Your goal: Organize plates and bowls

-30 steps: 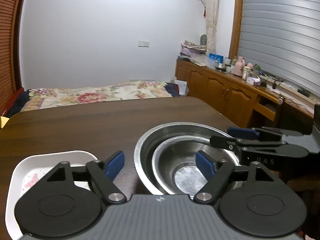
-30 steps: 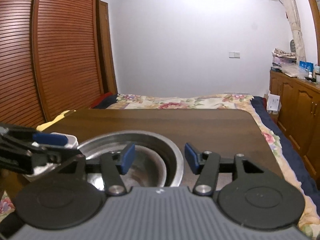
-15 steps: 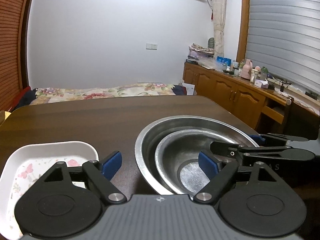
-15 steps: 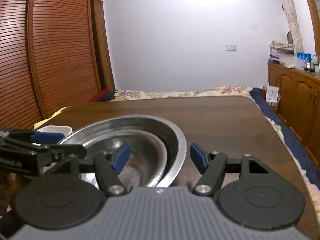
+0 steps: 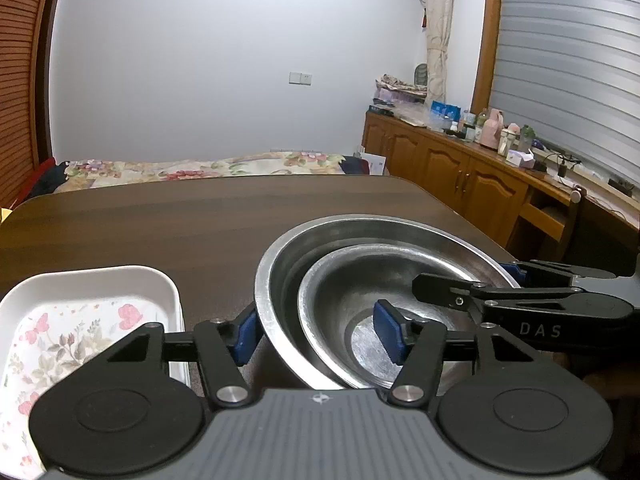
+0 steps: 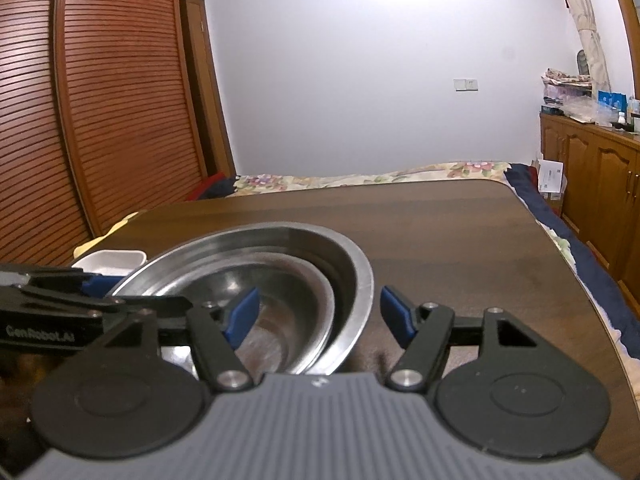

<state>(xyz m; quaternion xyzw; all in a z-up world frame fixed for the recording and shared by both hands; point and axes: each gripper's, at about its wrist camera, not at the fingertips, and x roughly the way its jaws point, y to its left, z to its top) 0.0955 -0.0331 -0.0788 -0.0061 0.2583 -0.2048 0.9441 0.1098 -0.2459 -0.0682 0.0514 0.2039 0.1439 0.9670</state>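
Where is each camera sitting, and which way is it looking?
Left wrist: sits on the left gripper, looking across the table towards the bed; its closing jaws straddle the big bowl rim.
Right wrist: sits on the right gripper, looking towards the wardrobe; its fingers straddle the opposite rim.
Both views show the nested bowls, white tray and the other gripper.

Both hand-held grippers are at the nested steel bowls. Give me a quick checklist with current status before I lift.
1. Small bowl nested inside large bowl: ok.
2. Left hand-held gripper straddles both near rims: ok; jaws closing, pads not yet pressing.
3. Right hand-held gripper straddles both rims on the opposite side: ok; firm grip: not ok, gaps show.
4. White floral tray apart from the bowls: ok.
5. Table beyond the bowls bare: ok.
6. Bowls flat on the table: cannot tell.
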